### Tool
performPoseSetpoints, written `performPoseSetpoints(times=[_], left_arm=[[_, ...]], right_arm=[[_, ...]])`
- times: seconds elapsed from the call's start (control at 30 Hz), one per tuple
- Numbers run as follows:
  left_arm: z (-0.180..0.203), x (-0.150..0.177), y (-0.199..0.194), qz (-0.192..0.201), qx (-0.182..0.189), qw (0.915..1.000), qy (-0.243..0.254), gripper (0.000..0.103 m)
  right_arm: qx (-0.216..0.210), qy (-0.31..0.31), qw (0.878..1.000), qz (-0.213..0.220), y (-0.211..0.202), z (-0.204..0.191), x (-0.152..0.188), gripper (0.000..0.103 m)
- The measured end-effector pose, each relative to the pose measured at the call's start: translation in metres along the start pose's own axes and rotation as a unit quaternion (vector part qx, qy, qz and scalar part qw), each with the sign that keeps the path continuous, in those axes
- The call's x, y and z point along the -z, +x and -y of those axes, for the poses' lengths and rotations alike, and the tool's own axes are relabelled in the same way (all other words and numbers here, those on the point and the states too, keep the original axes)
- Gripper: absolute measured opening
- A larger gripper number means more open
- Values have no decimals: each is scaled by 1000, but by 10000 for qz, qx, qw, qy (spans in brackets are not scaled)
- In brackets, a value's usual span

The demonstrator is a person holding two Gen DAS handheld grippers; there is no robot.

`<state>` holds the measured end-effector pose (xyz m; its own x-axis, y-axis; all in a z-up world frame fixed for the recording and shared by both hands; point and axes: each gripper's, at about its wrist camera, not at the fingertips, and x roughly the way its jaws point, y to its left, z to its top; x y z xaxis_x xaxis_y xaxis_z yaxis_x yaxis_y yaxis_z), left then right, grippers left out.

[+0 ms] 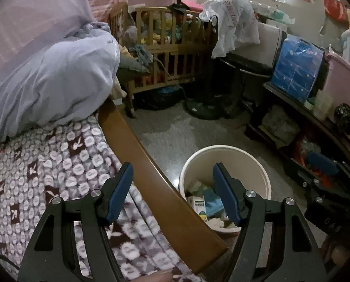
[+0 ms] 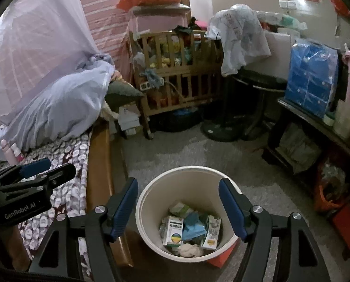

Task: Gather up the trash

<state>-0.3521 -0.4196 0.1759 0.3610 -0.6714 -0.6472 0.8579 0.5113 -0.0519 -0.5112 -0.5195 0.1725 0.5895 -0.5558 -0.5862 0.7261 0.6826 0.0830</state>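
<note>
Two grippers, the left gripper point(image 1: 172, 192) over the bed edge point(image 1: 151, 164) and the right gripper point(image 2: 178, 208) over the bin point(image 2: 151, 195), have fingers spread wide, holding nothing, with trash boxes point(image 2: 173, 232) lying inside the bin on the floor.

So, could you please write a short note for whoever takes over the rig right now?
Left tongs: open, empty, over the bed's edge beside the bin.
Right tongs: open, empty, above the bin.
Bin stands on the floor beside the bed frame; it already holds small boxes, blue paper and a crumpled tissue.
Left to do: no loose trash shows on the bedspread or nearby floor; look around before picking.
</note>
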Motion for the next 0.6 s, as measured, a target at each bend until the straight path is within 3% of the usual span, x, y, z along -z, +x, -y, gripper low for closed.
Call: performPoseSetpoints(times=[0.6], left_arm=[[-7,3,-10,120,-71,9999,-89,69]], right_arm=[[5,-27,9998,197,-14,-6,-3,70]])
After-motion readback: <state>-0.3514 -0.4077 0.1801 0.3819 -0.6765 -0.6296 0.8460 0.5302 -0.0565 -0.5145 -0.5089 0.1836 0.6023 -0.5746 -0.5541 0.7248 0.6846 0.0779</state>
